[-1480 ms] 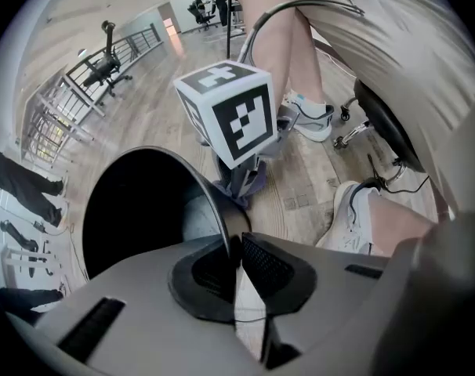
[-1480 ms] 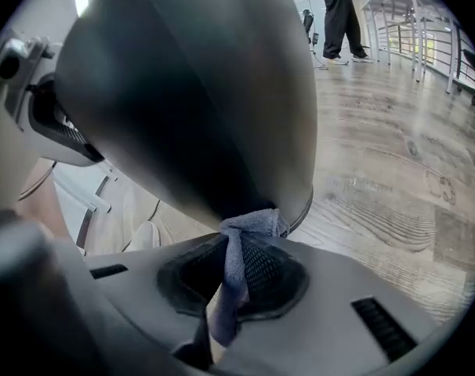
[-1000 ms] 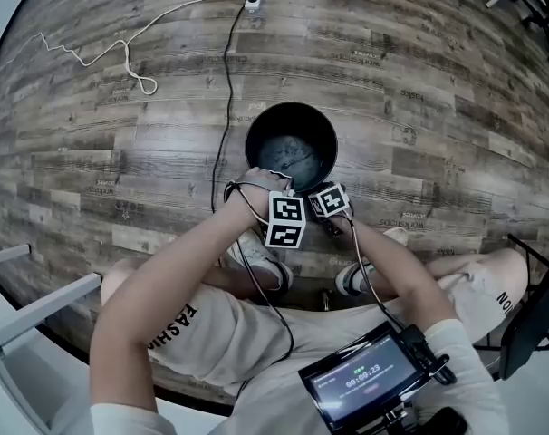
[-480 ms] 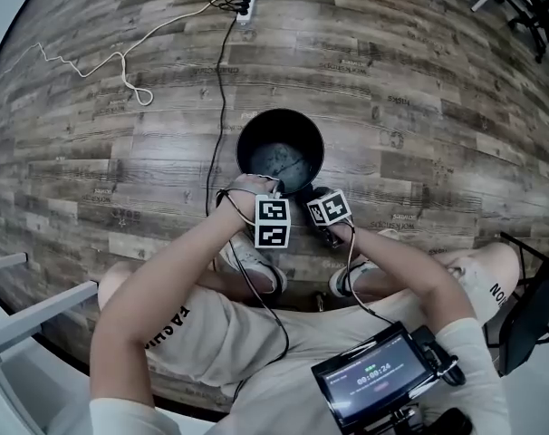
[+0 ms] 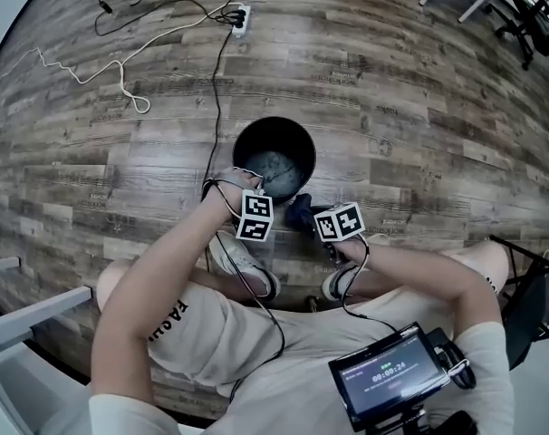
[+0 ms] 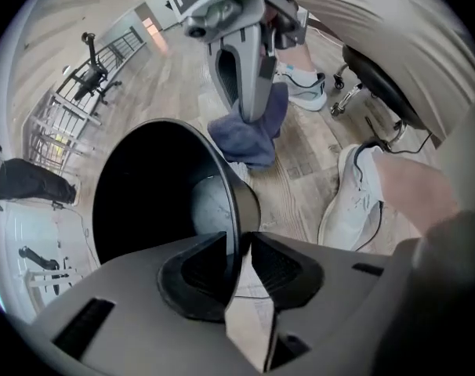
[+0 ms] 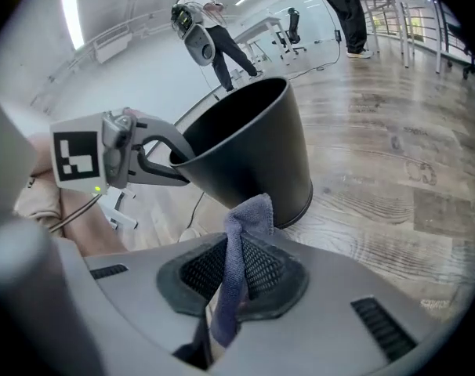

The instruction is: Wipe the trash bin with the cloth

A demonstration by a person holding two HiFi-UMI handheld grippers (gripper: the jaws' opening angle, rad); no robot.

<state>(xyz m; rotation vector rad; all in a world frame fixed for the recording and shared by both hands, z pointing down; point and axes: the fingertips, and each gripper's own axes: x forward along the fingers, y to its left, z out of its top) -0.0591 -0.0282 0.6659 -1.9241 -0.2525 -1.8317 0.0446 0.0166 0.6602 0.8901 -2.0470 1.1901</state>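
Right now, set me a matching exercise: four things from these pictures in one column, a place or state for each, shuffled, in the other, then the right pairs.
1. left gripper
2. right gripper
3. dark blue cloth
4. white power strip

A. pinched between two jaws
B. lies beyond the black round plastic trash bin, away from both grippers
C. shut on the cloth
D. astride the bin's rim, jaws apart

Pairs: 1-D, 2-C, 3-A, 4-B.

The left gripper's jaws have just been opening, with the rim between them.
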